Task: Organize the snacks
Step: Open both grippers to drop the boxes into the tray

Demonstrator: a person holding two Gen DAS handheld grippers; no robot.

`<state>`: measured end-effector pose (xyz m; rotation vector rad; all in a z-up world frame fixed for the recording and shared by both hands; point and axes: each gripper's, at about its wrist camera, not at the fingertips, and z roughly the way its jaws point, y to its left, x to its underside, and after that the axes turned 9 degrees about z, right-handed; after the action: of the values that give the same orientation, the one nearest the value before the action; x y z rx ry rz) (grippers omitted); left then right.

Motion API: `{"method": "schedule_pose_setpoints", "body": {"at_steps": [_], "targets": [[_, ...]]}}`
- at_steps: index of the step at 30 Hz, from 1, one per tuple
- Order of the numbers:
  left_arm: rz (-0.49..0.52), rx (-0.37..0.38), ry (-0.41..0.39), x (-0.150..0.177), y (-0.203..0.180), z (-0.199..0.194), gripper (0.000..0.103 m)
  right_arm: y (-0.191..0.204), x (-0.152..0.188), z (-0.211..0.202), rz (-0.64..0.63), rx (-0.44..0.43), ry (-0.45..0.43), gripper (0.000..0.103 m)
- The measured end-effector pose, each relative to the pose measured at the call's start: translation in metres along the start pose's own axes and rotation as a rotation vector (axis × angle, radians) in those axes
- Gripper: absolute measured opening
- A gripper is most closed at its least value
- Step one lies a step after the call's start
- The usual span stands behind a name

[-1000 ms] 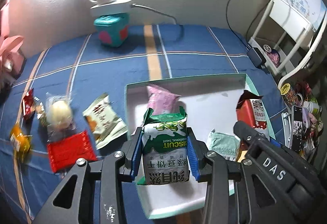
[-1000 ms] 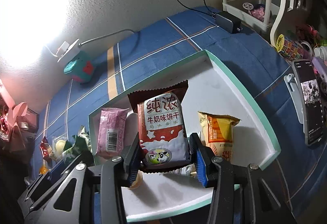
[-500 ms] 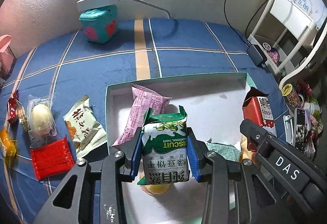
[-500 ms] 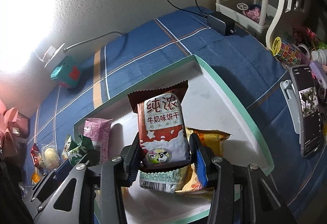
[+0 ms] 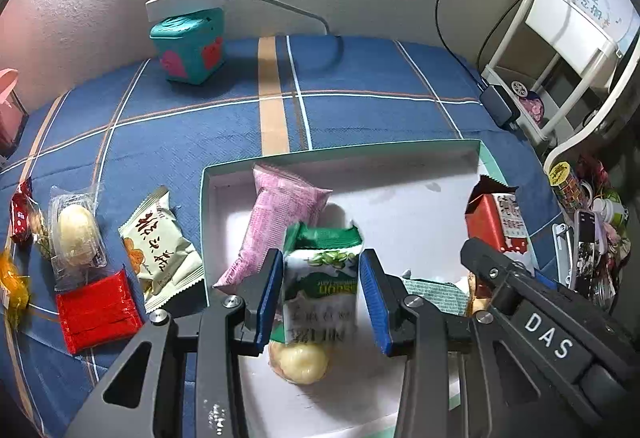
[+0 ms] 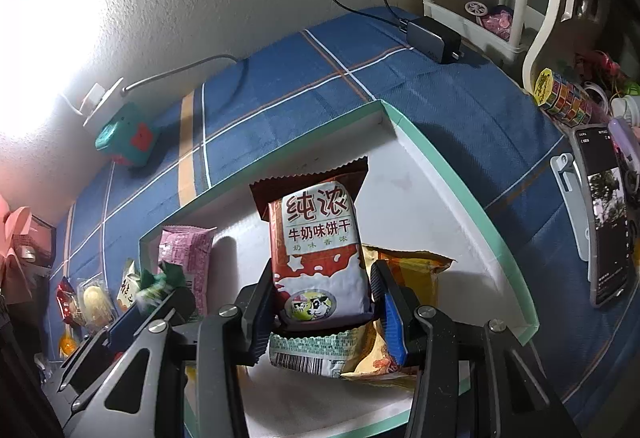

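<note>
While both packets are hanging over the white box [image 5: 340,154], everything is turning on what is lying directly beneath each one. Inside the box, the right half of the floor is showing bare towards the far wall, and the near half is filling up.

Over the box's near left part, the left hand-held gripper [image 5: 320,266] is standing with its jaws apart, a sliver of gap showing on either side of the green biscuit packet [image 5: 320,286]. That packet is looking blurred and loose between the pads, so I am judging it to be dropping free. Its long axis is running along the fingers, towards the box's far wall, and it is heading down onto a round yellow pastry [image 5: 300,360], just beside a pink packet [image 5: 276,222] leaning on the left wall.

Over the near middle, the right hand-held gripper [image 6: 324,278] is clamping a milk biscuit packet [image 6: 316,238] upright, long axis likewise towards the far wall. It is hovering above a pale green packet [image 6: 316,352] and an orange packet [image 6: 404,278].

Outside the box's left wall, a cream packet [image 5: 160,258], a red packet [image 5: 98,308] and a clear-wrapped cake [image 5: 76,234] are waiting, nearer the left hand.
</note>
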<state>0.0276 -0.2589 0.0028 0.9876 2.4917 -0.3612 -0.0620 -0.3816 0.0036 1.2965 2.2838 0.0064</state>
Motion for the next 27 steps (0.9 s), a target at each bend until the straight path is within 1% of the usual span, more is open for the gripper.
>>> {"method": "schedule_pose_setpoints", "body": {"at_steps": [7,12,19,21,23,27], "targets": [[0.006,-0.009,-0.002,-0.002,0.0,-0.005,0.041,0.0,0.001,0.004,-0.001,0.002,0.012,0.048],[-0.007,-0.018,0.004,-0.003,0.004,-0.008,0.043,0.001,0.002,0.007,-0.002,0.002,0.022,0.054],[-0.026,-0.017,0.0,-0.005,0.01,-0.014,0.044,0.004,0.004,0.008,-0.023,0.013,0.028,0.059],[-0.037,-0.033,0.004,-0.005,0.014,-0.016,0.044,0.006,0.004,0.007,-0.033,0.021,0.034,0.059],[-0.042,-0.067,0.002,-0.006,0.019,-0.018,0.044,0.008,0.005,0.005,-0.042,0.032,0.038,0.059],[-0.095,-0.123,-0.008,-0.006,0.039,-0.023,0.044,0.015,0.005,0.002,-0.064,0.033,0.039,0.059]]}}
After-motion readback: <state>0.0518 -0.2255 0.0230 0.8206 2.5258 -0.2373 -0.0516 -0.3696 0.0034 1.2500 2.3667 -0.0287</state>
